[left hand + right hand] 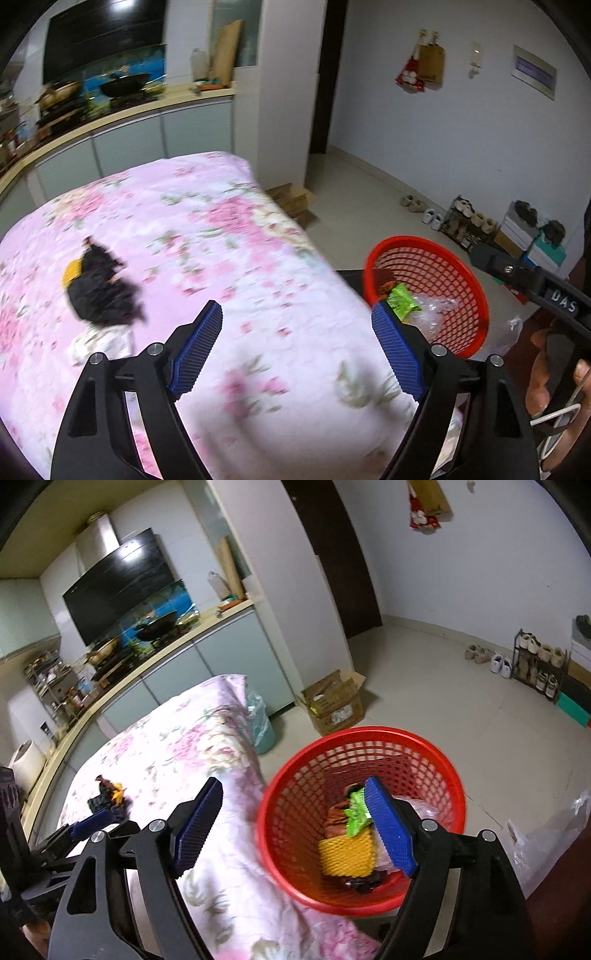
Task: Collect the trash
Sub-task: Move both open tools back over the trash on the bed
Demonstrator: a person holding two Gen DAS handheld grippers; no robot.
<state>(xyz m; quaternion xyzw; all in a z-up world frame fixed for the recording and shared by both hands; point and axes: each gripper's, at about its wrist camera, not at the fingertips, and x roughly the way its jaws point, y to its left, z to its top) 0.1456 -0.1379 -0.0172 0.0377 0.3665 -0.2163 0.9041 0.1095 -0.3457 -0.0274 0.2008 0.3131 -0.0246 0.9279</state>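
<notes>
we are seeing the left gripper [295, 332] standing with its blue pads wide apart and nothing between them, hovering over the floral pink cover [229, 236]. the right gripper [295, 819] is likewise spread wide and empty, hanging over the near rim of the red basket [303, 897].

progress, as we are judging it: partly done. the red basket is already holding several pieces: a green wrapper [354, 818], a yellow foam net [347, 853], something brown, something dark at the bottom and some clear plastic film (hard to tell apart further). in the left wrist view the same basket [476, 295] is sitting just off the cover's right edge with the green wrapper [404, 301] showing inside.

what is left: a dark crumpled piece with a yellow bit [98, 288] is still lying on the cover, up and left of the left gripper, well apart from the basket. a pale floral scrap [99, 341] is sitting just below it; we cannot tell if that is trash or cloth. in the right wrist view the same dark and yellow piece [110, 797] is lying far from the basket. so we are guessing at least one more pickup is needed.

writing: the right gripper's body is showing white letters reading "das" [563, 301] in the left wrist view. the cardboard box [332, 705] on the floor is carrying print, too blurred to read. the wall plaque and hanging bags are not legible.
</notes>
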